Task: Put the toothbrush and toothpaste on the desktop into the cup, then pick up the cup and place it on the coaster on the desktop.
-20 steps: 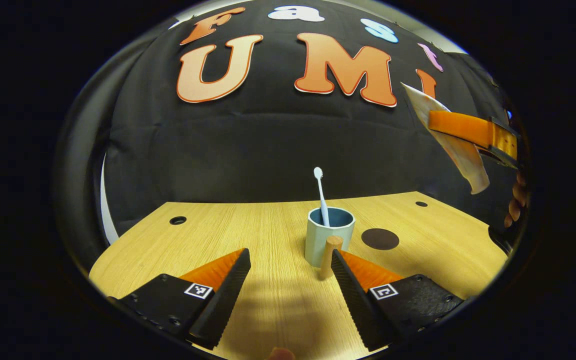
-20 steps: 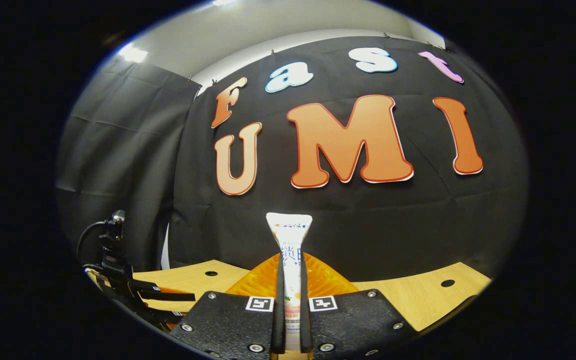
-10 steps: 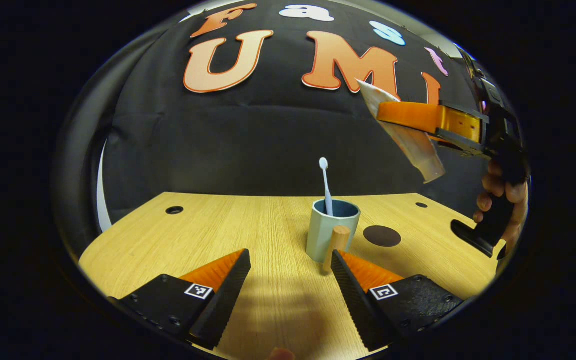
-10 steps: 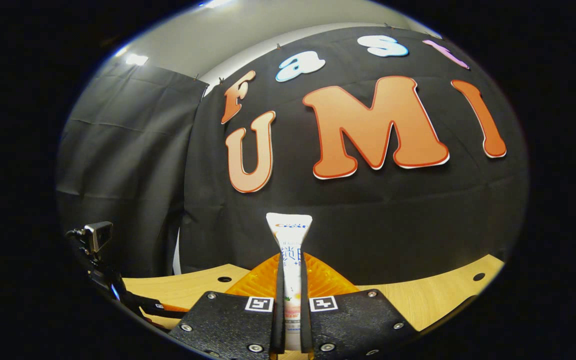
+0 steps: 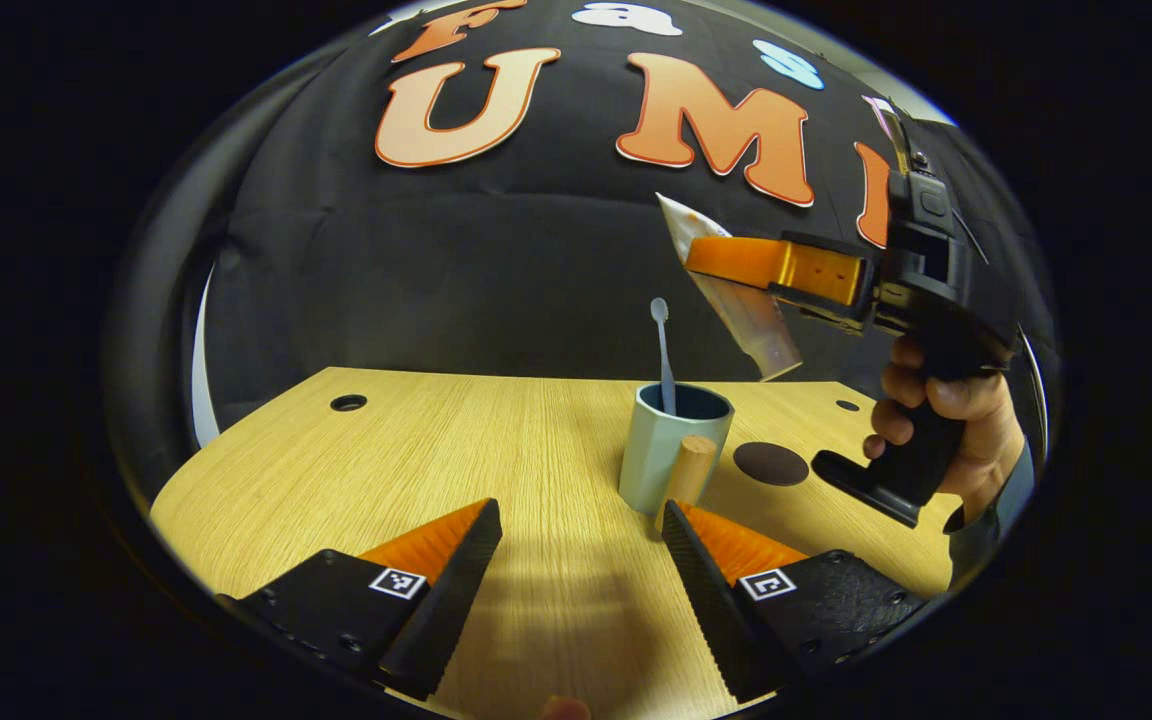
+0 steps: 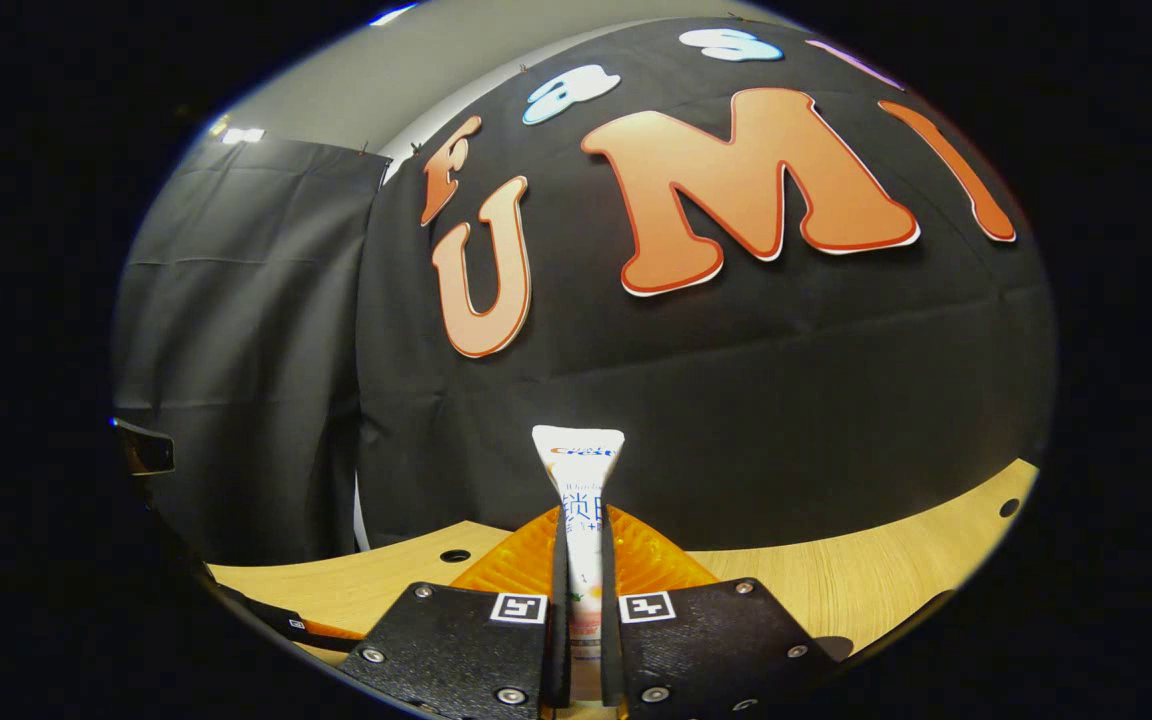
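You have carried the toothpaste [image 5: 736, 300], clamped in your right gripper [image 6: 581, 600], nearer the cup [image 5: 671, 445], left gripper [image 5: 581, 530] spread; next, lower it beside the toothbrush [image 5: 664, 350].

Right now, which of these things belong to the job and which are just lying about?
Part of the job:
- pale blue cup with wooden handle
- white toothbrush standing in it
- white toothpaste tube in the right gripper
- round dark brown coaster

Just there:
- light wooden desktop
- open left gripper
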### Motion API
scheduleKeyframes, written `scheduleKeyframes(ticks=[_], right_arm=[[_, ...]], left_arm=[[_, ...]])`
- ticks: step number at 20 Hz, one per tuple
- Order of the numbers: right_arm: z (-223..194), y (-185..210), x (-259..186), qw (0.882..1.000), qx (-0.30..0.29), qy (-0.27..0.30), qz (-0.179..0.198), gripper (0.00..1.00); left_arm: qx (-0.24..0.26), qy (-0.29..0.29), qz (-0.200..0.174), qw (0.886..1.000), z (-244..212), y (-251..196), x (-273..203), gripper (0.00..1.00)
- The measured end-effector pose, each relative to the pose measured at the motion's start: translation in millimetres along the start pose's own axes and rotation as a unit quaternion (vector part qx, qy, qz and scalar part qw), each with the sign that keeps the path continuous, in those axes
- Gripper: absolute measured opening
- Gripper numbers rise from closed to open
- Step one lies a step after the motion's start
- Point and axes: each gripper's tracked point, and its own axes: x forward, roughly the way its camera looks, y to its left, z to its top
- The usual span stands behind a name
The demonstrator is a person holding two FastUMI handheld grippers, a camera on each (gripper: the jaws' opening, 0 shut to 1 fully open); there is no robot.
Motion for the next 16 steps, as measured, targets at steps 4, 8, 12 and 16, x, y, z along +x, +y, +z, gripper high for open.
scheduleKeyframes(ticks=[4,8,12,16], right_arm=[[-12,1,16,1.0,0.007,0.003,0.004,0.12],[-29,1,25,0.999,0.027,0.014,0.01,0.12],[-43,-8,30,0.999,0.03,0.021,-0.003,0.13],[-57,-6,33,0.999,0.031,0.032,-0.007,0.13]], left_arm=[[-0.008,-0.003,0.009,1.0,1,2,2,0.98],[-0.019,-0.016,0.006,1.0,9,1,-3,0.97],[-0.023,-0.017,0.023,0.999,7,7,-1,0.98],[-0.027,-0.021,0.036,0.999,7,13,-4,0.97]])
